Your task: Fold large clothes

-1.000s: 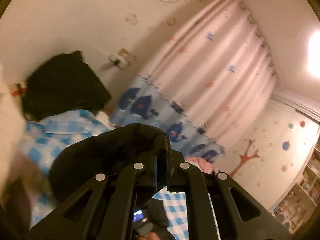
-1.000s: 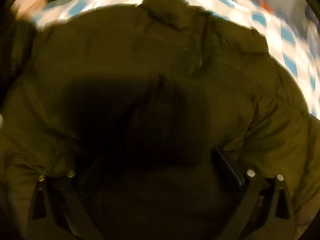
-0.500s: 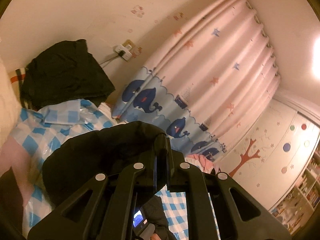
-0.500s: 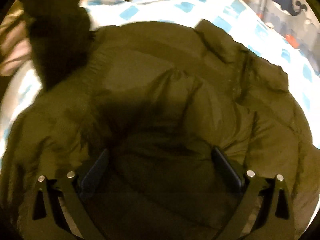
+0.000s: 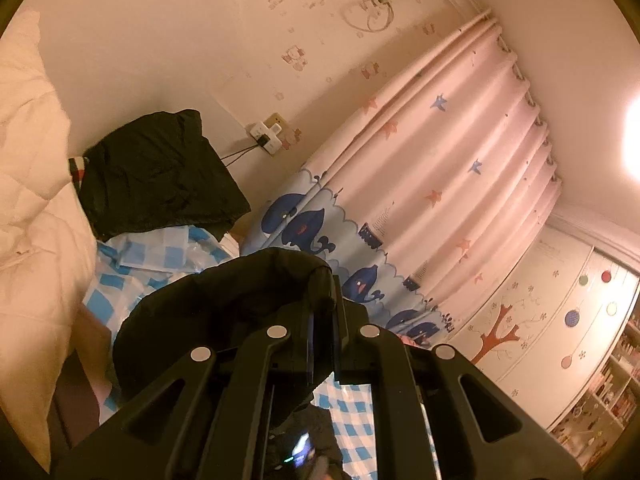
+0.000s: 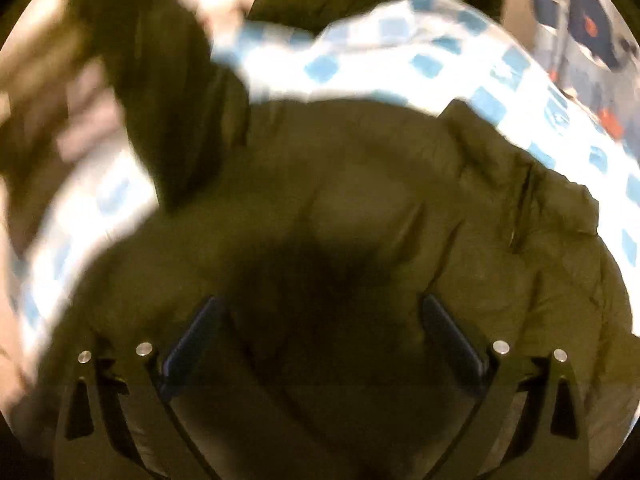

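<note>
Dark jacket (image 6: 360, 220) spread flat – collar toward the curtain (image 6: 580, 12).

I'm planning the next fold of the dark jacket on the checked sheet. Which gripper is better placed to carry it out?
Probably left. The left gripper is already shut on a fold of the jacket, raised off the checked sheet. The right gripper stands open above the jacket, holding nothing.

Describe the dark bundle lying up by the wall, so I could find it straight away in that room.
Start at the pale pink curtain with blue whales and follow the cream wall to the white wall socket. Just below and left of it, a folded black garment sits beyond the blue-and-white checked sheet. Unlike the white quilt beside it, it is dark and faintly shiny.
</note>
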